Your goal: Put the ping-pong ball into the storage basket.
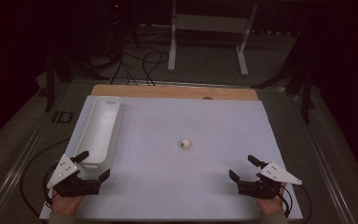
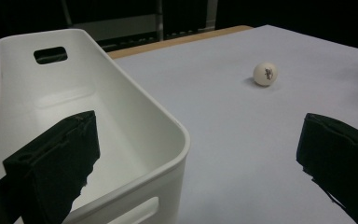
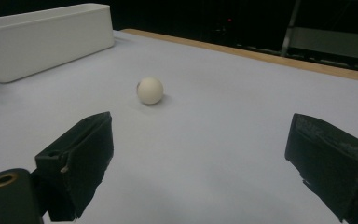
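**High view: one small white ball alone on the white bench**

High view puts the ball (image 1: 184,143) a little right of the frame's centre, resting on the pale bench (image 1: 223,121) with bare surface on every side. It is round, off-white and matt, and casts a small shadow. In the left gripper view the ball (image 2: 265,73) sits at upper right and carries a small dark printed mark on its face; in the right gripper view the ball (image 3: 150,90) lies left of centre, with a faint dark speck at its upper left edge.

A long white plastic bin (image 1: 99,130) with cut-out handles lies along the left side of the bench in the high view, well apart from the ball and empty inside. A strip of bare wood (image 1: 168,91) shows along the bench's far edge.

Left tongs (image 1: 94,165) hover at lower left of the high view, spread wide and holding nothing, one jaw over the bin's near end. Right tongs (image 1: 247,169) sit at lower right, also spread wide and empty. Nothing lies between either tongs and the ball.
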`<state>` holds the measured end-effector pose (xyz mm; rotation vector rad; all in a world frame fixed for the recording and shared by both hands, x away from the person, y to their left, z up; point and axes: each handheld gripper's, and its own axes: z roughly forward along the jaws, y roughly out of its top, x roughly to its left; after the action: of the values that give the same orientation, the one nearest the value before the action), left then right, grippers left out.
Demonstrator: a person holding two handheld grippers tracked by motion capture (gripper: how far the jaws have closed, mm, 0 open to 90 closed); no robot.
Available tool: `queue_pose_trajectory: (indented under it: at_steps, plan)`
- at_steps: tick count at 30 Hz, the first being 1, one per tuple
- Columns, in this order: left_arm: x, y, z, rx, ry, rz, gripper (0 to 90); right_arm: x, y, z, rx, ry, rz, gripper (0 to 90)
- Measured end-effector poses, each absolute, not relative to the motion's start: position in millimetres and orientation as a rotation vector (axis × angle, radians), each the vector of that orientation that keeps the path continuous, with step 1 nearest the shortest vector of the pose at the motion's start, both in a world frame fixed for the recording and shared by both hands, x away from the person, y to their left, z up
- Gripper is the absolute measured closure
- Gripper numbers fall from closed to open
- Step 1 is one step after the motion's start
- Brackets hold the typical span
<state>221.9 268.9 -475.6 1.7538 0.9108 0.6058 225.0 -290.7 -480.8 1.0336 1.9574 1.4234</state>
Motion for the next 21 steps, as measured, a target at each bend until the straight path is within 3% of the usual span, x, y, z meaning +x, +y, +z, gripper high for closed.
queue_pose_trajectory:
  at_steps: [21]
  plan:
    - [222.8,258.1,-464.9,1.779,0.916,0.621,0.0,224.4,-291.2,-480.2,1.042,1.961,1.432,7.3]
